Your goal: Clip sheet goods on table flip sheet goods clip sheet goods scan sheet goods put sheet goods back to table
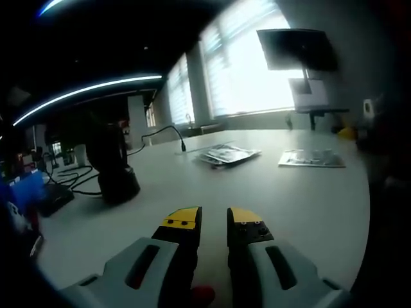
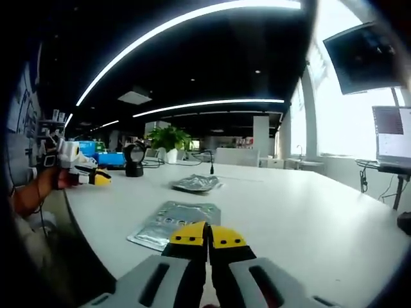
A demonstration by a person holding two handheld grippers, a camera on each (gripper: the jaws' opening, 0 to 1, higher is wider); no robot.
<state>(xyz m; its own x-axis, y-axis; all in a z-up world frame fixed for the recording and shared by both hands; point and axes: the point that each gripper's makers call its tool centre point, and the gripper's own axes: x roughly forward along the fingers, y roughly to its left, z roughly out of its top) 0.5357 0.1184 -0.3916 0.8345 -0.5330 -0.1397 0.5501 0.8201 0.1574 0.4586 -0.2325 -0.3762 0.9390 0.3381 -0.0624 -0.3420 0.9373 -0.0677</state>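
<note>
Now, right gripper (image 2: 207, 235) pressed together, empty, just short of the near pouch (image 2: 174, 223) on the table (image 2: 308, 212); left gripper (image 1: 214, 221) slightly spread, empty. Thin pouch could slide away unclipped.

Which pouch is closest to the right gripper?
The flat silver pouch lying just ahead of the right gripper; the pile of pouches sits farther across the table.
</note>
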